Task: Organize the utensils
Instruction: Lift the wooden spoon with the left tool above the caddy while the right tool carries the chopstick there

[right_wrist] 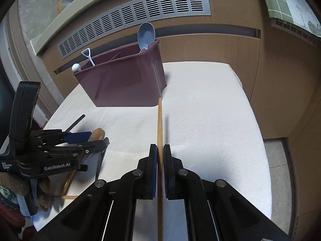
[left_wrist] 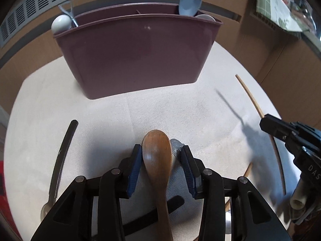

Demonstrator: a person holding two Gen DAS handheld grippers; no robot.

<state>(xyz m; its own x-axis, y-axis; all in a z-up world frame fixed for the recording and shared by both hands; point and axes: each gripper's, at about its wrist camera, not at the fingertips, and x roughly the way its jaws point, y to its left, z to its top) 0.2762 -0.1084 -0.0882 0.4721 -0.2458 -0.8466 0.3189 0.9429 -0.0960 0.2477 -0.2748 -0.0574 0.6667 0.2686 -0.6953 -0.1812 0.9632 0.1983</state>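
A maroon utensil bin [left_wrist: 136, 60] stands on the white cloth [left_wrist: 180, 110]; it also shows in the right wrist view [right_wrist: 124, 80]. It holds a blue spoon [left_wrist: 190, 1], a white spoon [left_wrist: 61, 24] and a small metal shovel spoon [right_wrist: 88, 56]. My left gripper [left_wrist: 160, 152] is open, its pads on either side of a brown wooden spoon [left_wrist: 157, 160] that lies on the cloth. My right gripper [right_wrist: 159, 150] is shut on a wooden chopstick [right_wrist: 159, 120] that points toward the bin.
A black-handled utensil [left_wrist: 64, 152] lies left of the left gripper. Another black handle [left_wrist: 170, 206] and a second chopstick [left_wrist: 247, 170] lie under and beside it. A clear plastic utensil [left_wrist: 176, 145] sits by the wooden spoon. A wood-panelled wall with vents [right_wrist: 140, 16] stands behind.
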